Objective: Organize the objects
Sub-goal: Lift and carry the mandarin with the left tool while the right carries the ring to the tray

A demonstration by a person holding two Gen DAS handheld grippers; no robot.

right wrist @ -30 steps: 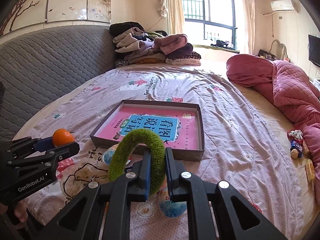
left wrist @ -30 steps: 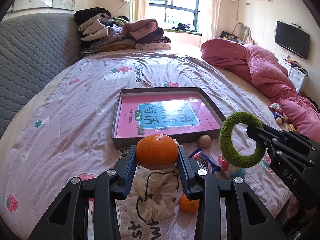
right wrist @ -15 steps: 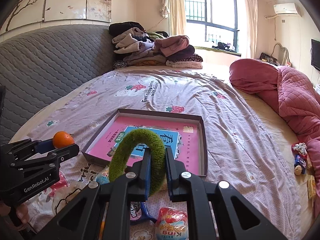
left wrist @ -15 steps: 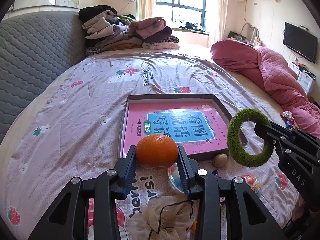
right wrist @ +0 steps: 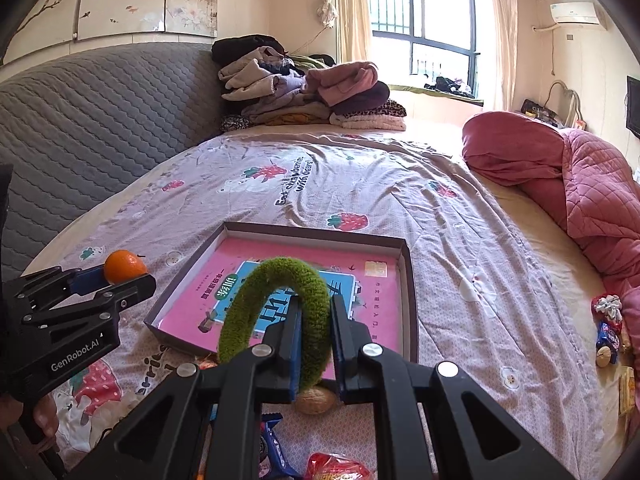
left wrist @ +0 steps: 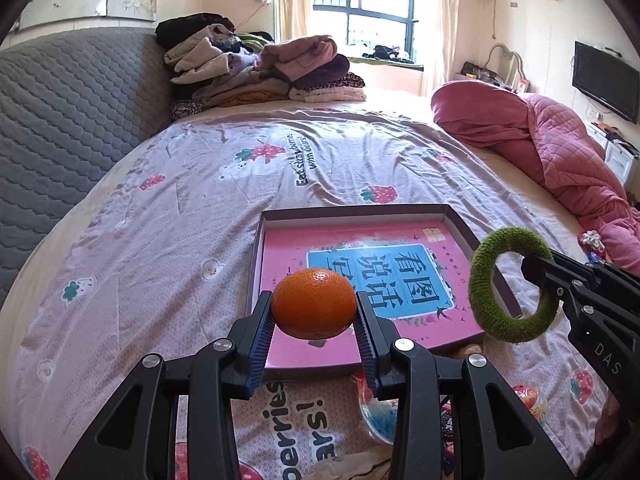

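The left gripper has its jaws partway open and clamped on an orange, one ribbed pad pressed to each side of the fruit. The orange is a little wider than it is tall, and that longer axis runs straight across from jaw to jaw. Just ahead of and below these jaws lies a shallow box on the bedspread, with a pink book flat inside it (its printed title reads upside down from here).

To the right, the right gripper has its jaws nearly together, pinching the lower part of a fuzzy green ring. The ring stands upright on edge above the jaws; in the left wrist view its hole faces sideways toward the orange. The same box sits just beyond these jaws. Directly beneath them a walnut rests on the bedspread, with snack packets nearer the camera.
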